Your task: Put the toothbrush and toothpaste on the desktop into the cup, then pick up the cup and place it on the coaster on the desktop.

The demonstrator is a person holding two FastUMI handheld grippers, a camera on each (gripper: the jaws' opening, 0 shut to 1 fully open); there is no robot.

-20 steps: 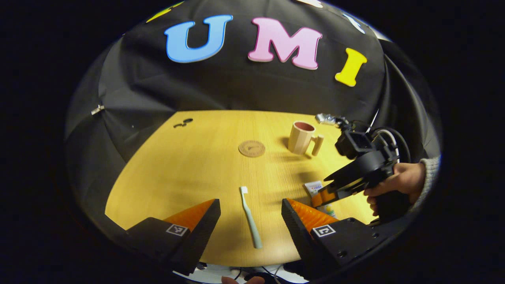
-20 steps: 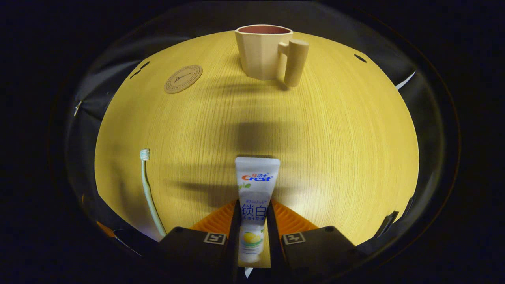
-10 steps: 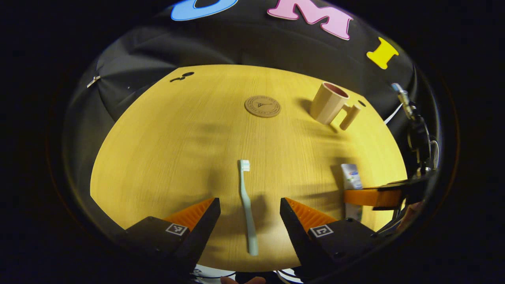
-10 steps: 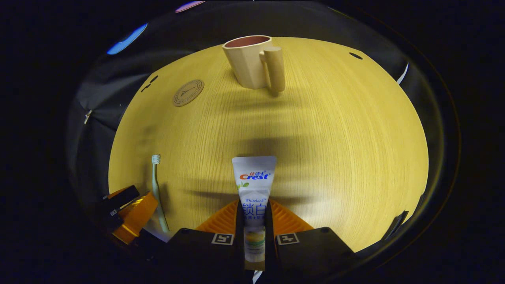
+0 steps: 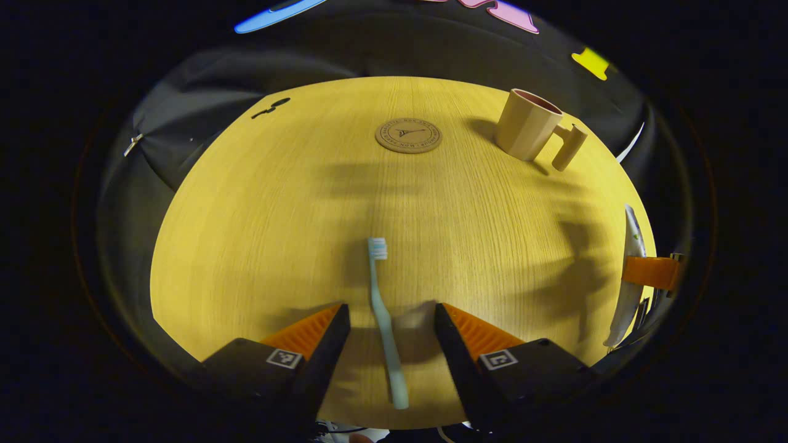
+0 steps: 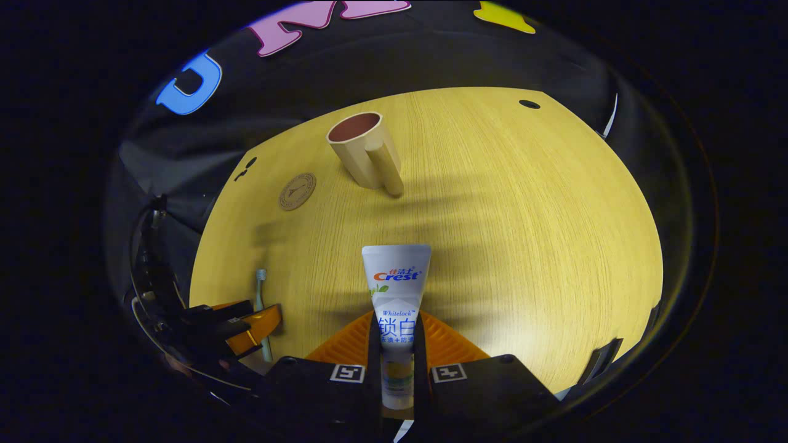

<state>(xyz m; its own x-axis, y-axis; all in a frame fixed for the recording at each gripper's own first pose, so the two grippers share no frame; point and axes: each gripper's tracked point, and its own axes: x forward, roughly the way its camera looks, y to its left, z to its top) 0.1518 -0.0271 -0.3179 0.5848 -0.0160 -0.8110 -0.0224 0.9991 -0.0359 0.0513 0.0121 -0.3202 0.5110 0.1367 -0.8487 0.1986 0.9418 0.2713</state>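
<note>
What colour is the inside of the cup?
Reddish brown inside the cup, against a beige outside; the right gripper view shows it best.

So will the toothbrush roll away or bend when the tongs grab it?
Probably not roll: the toothbrush lies flat on the desk, long and thin with a flattish handle. It looks light, likely stiff plastic, so little bending. Being so slim and low, it might slip or pivot between the open left tongs if pinched off-centre.

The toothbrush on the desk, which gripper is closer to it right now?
Left. The left gripper is open with the toothbrush lying between its fingers; the right gripper, shut on the toothpaste, is off to the side.
</note>
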